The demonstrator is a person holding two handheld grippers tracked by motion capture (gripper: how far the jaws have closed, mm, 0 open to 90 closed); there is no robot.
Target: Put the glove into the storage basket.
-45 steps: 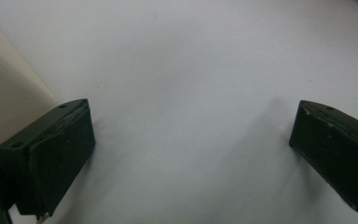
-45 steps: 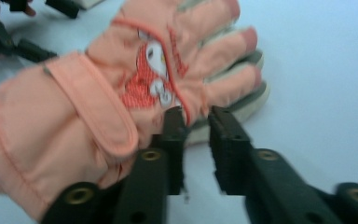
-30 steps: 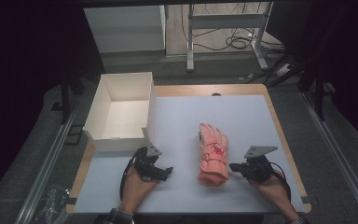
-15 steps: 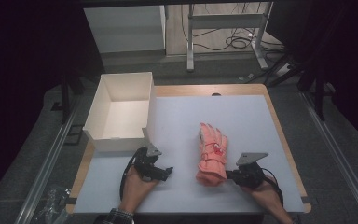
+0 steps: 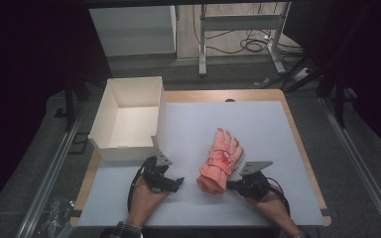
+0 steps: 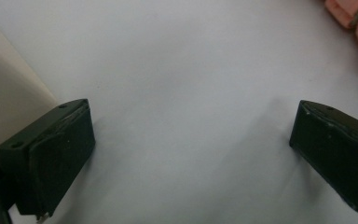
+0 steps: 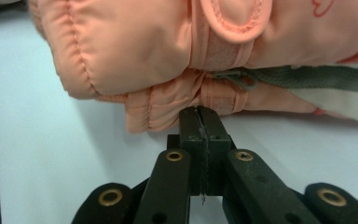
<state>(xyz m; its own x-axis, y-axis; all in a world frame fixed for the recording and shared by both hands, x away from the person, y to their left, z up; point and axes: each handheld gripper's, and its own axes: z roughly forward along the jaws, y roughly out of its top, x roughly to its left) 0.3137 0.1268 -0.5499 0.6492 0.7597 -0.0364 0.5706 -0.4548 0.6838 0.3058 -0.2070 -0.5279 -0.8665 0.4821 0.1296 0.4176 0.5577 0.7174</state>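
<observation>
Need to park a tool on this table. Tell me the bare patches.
Bare: the far right of the white mat, beyond the pink glove, and the strip between the left gripper and glove. Crowded: the white box and right gripper at the glove.

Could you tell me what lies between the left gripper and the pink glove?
Just bare white table: the high view shows nothing between the left gripper and the pink glove.

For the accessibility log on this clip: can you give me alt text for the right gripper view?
The right gripper points at the edge of a pink padded glove lying on a white table, its two black jaws pressed together with their tips at the glove's lower layer. A grey strap runs along the glove's side.
</observation>
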